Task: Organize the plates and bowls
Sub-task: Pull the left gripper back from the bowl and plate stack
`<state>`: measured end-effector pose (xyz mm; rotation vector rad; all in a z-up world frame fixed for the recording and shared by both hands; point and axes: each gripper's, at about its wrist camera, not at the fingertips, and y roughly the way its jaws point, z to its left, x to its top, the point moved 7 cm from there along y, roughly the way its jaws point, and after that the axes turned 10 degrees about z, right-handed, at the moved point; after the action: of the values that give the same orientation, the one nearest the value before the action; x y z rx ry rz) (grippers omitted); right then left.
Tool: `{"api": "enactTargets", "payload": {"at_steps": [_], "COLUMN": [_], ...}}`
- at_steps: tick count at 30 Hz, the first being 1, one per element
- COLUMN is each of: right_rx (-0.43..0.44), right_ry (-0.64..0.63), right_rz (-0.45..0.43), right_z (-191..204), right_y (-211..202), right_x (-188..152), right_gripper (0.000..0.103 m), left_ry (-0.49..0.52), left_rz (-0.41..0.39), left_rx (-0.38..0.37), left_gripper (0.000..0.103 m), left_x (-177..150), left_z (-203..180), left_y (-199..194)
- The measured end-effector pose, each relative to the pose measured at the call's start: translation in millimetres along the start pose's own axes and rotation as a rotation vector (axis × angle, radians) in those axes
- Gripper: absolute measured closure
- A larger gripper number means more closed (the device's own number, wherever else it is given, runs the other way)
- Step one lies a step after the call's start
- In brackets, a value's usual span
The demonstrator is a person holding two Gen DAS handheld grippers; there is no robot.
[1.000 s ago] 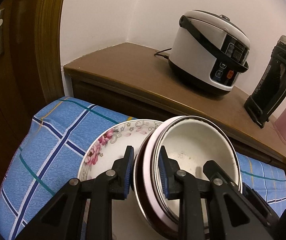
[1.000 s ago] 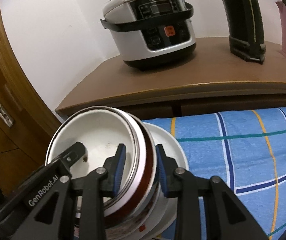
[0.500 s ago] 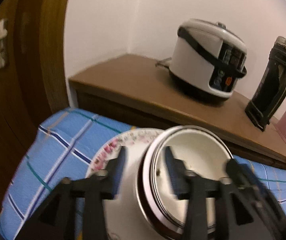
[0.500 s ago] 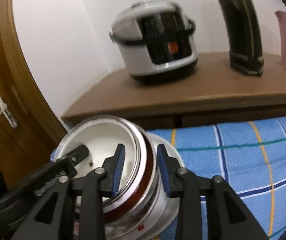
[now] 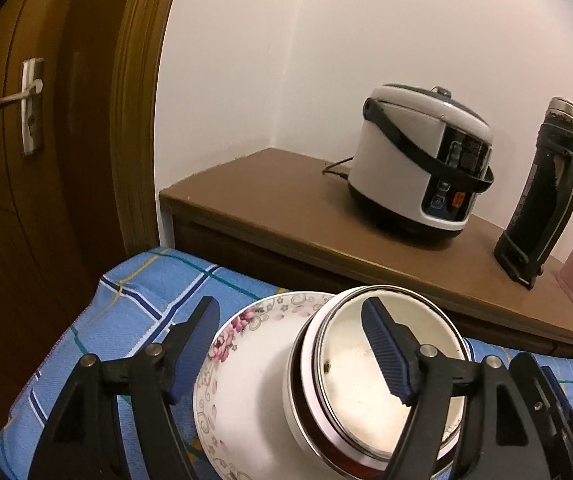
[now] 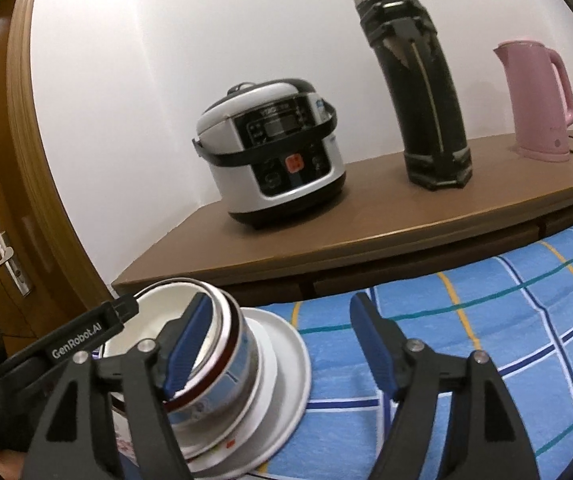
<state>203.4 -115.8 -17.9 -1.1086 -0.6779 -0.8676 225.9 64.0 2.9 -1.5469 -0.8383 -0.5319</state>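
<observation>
One second ago both tongs were clamped on the rim of the bowls, the left one from the left side and the right one from the right side. Now both have let go, and their jaws are opening at this moment. Both views have also lifted a little, so we see more of the wall and the cooker (image 6: 274, 152) sits lower in the frame; the kettle (image 6: 536, 100) is now fully in the right view.

In the left view, the left tongs (image 5: 292, 354) stand released. Their left pad is over the cloth (image 5: 134, 300), clear of the plate (image 5: 246, 384), and their right pad is over the inside of the top bowl, not pressing on it. The near wall of the bowls (image 5: 370, 384) is between the two pads. At the right edge we see a part of the other tongs.

In the right view, the right tongs (image 6: 282, 340) are released too. Their left pad is still just at the rim of the bowls (image 6: 222, 344); we cannot tell if it touches. Their right pad is well apart, over the cloth (image 6: 486, 320).

The bowls are a nested stack. The top one is white inside, with a few dark specks, and has a metal rim; under it we see a dark red band and a white wall with some blue print. The stack stands on the plate (image 6: 286, 356), which is white with pink flowers and scrolls on its border. The plate lies on the blue checked cloth, in front of the brown cabinet (image 5: 286, 208).
</observation>
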Motion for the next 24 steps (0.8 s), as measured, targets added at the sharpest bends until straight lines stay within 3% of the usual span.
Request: {"api": "enactTargets", "payload": {"at_steps": [5,9,24], "right_rx": [-0.014,-0.009,0.018], "right_ry": [0.024,0.032,-0.007], "right_rz": [0.003,0.003,-0.098], "right_z": [-13,-16,-9], "right_y": [-4,-7,-44], "right_x": [-1,-1,-4], "right_gripper": [0.028,0.027,0.002], "left_ry": [0.044,0.052,0.070], "left_rz": [-0.057,-0.057,-0.020], "left_rx": [0.049,0.060,0.064], "left_gripper": [0.027,0.027,0.027], "left_x": [-2,-10,-43], "left_z": [-2,1,-3], "left_y": [-9,-12,-40]}}
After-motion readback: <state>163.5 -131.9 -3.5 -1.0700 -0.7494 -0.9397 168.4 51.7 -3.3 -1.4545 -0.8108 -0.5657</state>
